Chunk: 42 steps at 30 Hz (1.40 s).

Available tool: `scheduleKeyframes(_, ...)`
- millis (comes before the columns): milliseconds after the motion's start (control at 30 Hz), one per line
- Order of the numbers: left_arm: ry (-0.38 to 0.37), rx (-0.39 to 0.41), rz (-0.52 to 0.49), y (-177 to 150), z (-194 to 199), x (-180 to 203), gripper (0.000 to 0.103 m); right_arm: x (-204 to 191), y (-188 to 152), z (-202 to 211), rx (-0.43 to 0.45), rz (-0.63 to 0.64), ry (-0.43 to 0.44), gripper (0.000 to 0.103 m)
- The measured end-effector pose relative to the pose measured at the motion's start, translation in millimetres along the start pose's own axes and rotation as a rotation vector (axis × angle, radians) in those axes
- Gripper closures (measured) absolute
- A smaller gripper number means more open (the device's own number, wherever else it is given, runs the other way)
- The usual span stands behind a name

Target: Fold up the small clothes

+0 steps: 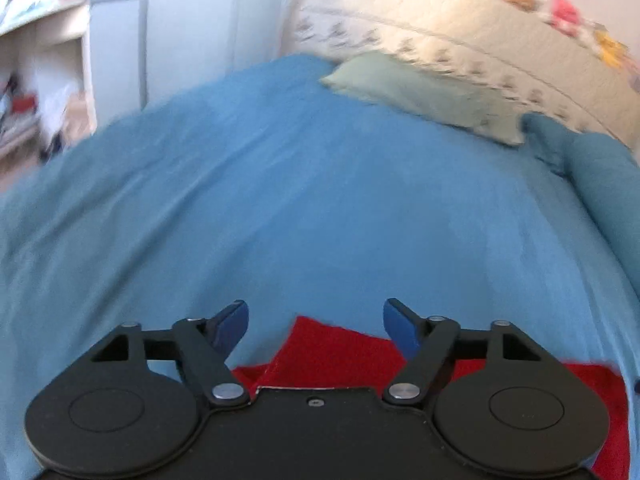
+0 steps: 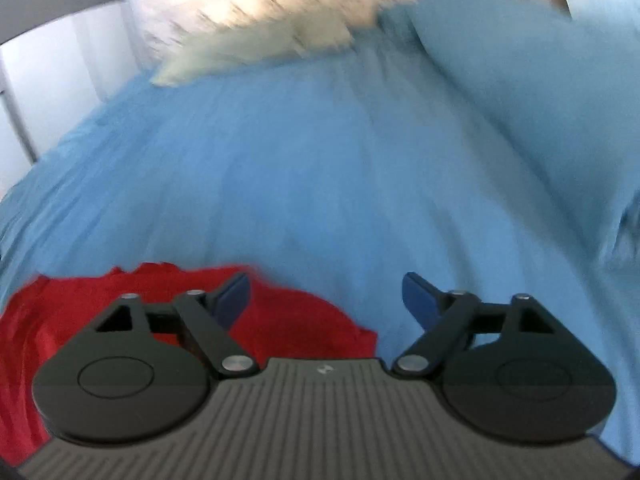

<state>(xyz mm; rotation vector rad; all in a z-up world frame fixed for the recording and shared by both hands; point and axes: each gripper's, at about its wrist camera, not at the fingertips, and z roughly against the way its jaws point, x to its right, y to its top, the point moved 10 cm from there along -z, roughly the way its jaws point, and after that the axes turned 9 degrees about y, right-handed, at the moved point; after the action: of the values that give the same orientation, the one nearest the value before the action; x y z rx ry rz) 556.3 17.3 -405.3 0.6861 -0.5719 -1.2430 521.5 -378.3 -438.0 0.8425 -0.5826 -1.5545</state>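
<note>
Below me, a blue bed carries a red garment, near its front edge. My left hand-held gripper and right hand-held gripper hover above it, fingers spread, empty. I should pinch one layer at each corner.

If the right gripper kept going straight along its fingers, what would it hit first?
Most likely the blue bed cover. The right gripper is open and holds nothing; the red garment lies below and to its left. Blur makes depth uncertain.
</note>
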Motion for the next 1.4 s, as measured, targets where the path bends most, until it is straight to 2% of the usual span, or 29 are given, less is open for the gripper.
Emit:
scheduleKeyframes(67, -0.028, 0.001, -0.084, -11, 16, 9, 0.008, -17, -9, 10, -0.026, 0.052, 0.048, 0.004)
scheduleKeyframes(167, -0.066, -0.062, -0.222, -42, 21, 28, 0.005, -42, -30, 16, -0.064, 0.118, 0.109, 0.002)
scheduleKeyframes(267, -0.034, -0.115, -0.343, -75, 16, 36, 0.005, -54, -58, 2, -0.135, 0.187, 0.087, 0.0)
scheduleKeyframes(333, -0.016, -0.157, -0.38, -92, 8, 37, 0.005, -52, -74, -11, -0.176, 0.183, 0.076, 0.0)
scheduleKeyframes(400, -0.004, -0.209, -0.391, -108, -4, 35, 0.004, -46, -86, -24, -0.205, 0.147, 0.063, 0.0)
scheduleKeyframes(467, 0.004, -0.264, -0.399, -122, -14, 31, 0.0, -39, -92, -30, -0.194, 0.117, 0.055, 0.0)
scheduleKeyframes(533, -0.008, -0.247, -0.387, -123, -14, 31, 0.0, -38, -96, -34, -0.186, 0.101, 0.06, 0.0)
scheduleKeyframes(833, 0.009, -0.289, -0.407, -121, -13, 31, 0.0, -43, -87, -30, -0.204, 0.135, 0.035, 0.0)
scheduleKeyframes(900, 0.022, -0.271, -0.419, -114, -5, 31, 0.0, -47, -77, -20, -0.189, 0.133, 0.041, 0.0)
scheduleKeyframes(967, 0.03, -0.246, -0.416, -104, 7, 31, 0.0, -53, -61, -1, -0.128, 0.127, 0.056, 0.0)
scheduleKeyframes(1067, 0.057, -0.255, -0.351, -87, 36, 31, 0.0, -64, -37, 34, -0.057, 0.155, 0.052, 0.0)
scheduleKeyframes(1167, 0.004, -0.245, -0.288, -74, 71, 41, 0.0, -71, -24, 71, -0.011, 0.177, 0.027, 0.0)
scheduleKeyframes(1267, -0.03, -0.222, -0.286, -71, 103, 57, 0.0, -72, -24, 107, -0.006, 0.133, -0.009, 0.0)
scheduleKeyframes(1400, -0.05, -0.259, -0.309, -92, 124, 77, 0.0, -65, -47, 142, -0.059, 0.016, -0.055, 0.0)
